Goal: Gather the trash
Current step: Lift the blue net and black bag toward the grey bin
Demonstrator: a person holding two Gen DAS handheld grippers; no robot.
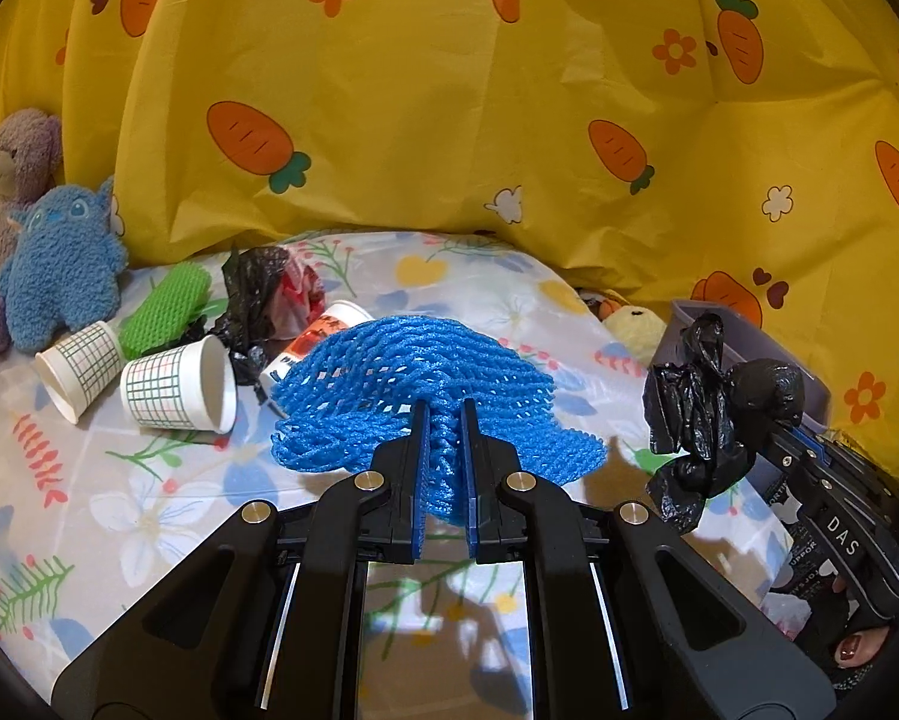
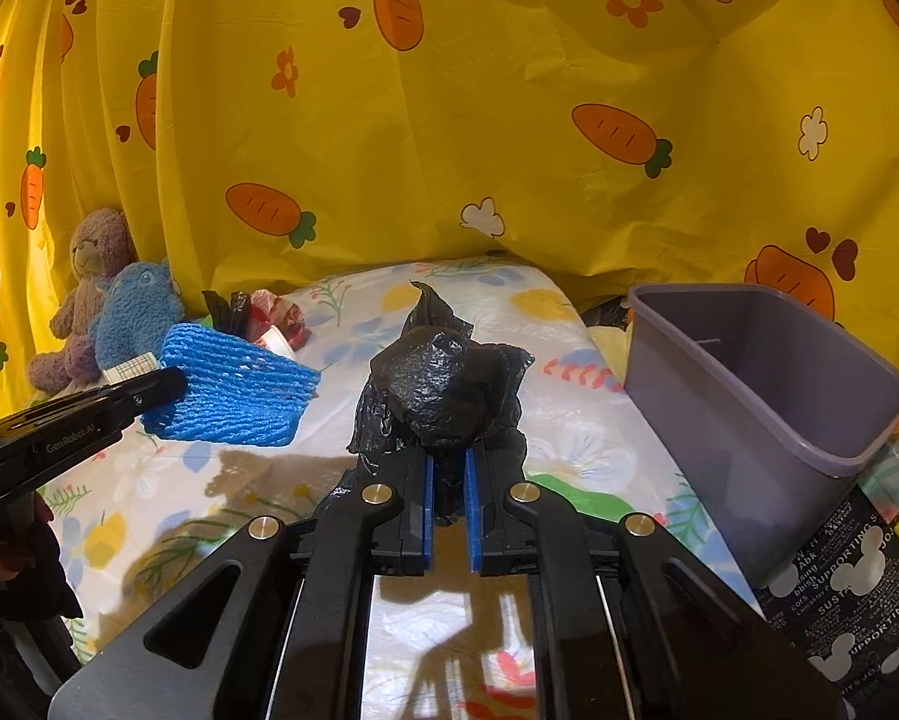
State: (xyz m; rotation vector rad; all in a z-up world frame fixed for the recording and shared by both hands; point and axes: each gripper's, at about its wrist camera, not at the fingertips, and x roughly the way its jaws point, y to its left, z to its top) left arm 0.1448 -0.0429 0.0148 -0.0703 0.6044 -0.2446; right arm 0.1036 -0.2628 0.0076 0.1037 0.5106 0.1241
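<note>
The left claw grips a blue foam net above the floral sheet; the right claw clamps a crumpled black plastic bag. Beside it, the grey bin shows only a divider inside.

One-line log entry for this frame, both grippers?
left gripper: shut on blue foam net | right gripper: shut on black plastic bag | purple bin: empty, right | both lifted off table
</note>
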